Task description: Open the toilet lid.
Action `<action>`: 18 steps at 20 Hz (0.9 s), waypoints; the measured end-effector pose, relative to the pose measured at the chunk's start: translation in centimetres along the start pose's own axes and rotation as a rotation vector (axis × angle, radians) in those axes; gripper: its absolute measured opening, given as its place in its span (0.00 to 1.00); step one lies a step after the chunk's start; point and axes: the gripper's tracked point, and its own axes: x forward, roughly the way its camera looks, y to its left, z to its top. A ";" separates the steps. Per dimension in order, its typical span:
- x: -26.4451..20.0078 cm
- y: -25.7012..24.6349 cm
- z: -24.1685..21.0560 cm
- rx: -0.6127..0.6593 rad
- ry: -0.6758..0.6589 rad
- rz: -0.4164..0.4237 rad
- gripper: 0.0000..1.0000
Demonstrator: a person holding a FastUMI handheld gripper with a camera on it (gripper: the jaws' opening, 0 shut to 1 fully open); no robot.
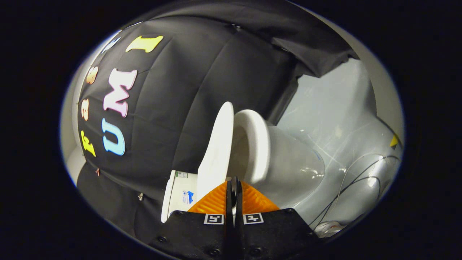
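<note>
The view is rolled sideways. The white toilet (288, 166) lies just ahead of the fingers. Its lid (216, 148) is lifted off the seat (258, 144), leaving a wedge-shaped gap that shows the bowl's inside. My gripper (234, 182) is shut, its fingers pressed together with nothing clearly between them. The tips sit at the near end of that gap, right against the lid's edge. Whether they touch the lid I cannot tell.
The toilet's tank (180, 195), with a sticker on it, stands beyond the lid against the black cloth wall (187, 90). A glossy grey floor (325, 115) spreads past the bowl, with thin cables (355, 180) lying on it.
</note>
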 end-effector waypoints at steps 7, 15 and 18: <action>-1.7 9.1 0.6 -0.152 -0.065 -0.032 0.05; -2.6 20.7 -1.3 -0.462 -0.210 -0.126 0.05; -2.6 23.9 -2.6 -0.595 -0.273 -0.183 0.05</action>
